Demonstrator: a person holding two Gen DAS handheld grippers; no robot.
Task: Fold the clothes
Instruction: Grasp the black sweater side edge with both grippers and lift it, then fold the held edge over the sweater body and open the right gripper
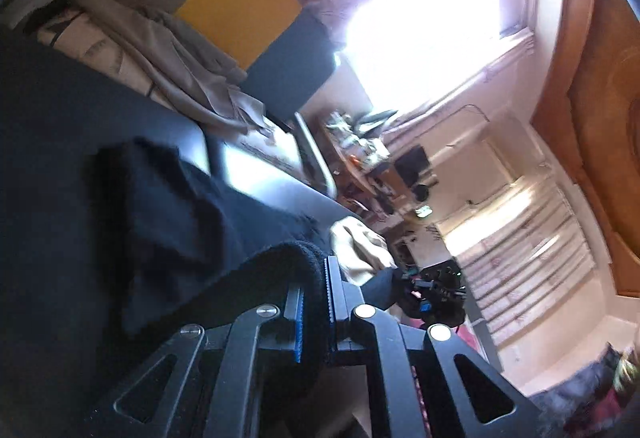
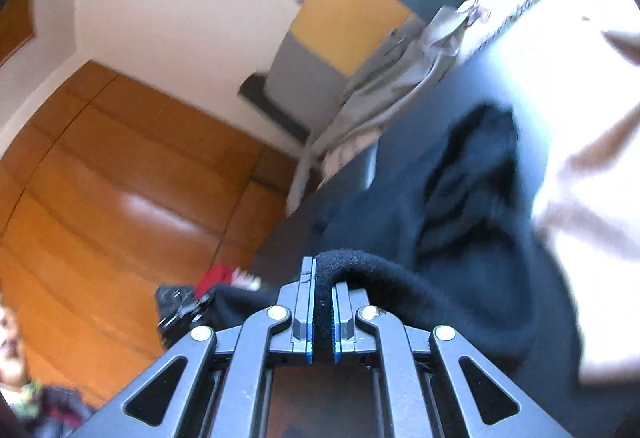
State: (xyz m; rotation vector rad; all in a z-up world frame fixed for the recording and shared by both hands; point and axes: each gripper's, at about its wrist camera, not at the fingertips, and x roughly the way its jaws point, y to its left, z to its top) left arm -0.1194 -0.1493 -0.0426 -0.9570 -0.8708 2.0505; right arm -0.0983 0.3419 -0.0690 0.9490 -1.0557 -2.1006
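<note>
A black garment (image 1: 168,206) hangs in the air between both grippers. My left gripper (image 1: 316,278) is shut on a thick black edge of it, which runs out to the left of the jaws. My right gripper (image 2: 323,278) is shut on another edge of the black garment (image 2: 472,198), which curves off to the right and drapes down. The right gripper also shows in the left wrist view (image 1: 432,290), low and right of centre. Both views are tilted and blurred.
A dark tabletop (image 1: 264,178) lies under the garment, with beige clothes (image 1: 180,66) heaped behind it. A yellow, grey and black panel (image 2: 352,14) stands behind. A bright window (image 1: 424,26), wooden doors (image 2: 120,178) and a cluttered shelf (image 1: 360,146) surround the area.
</note>
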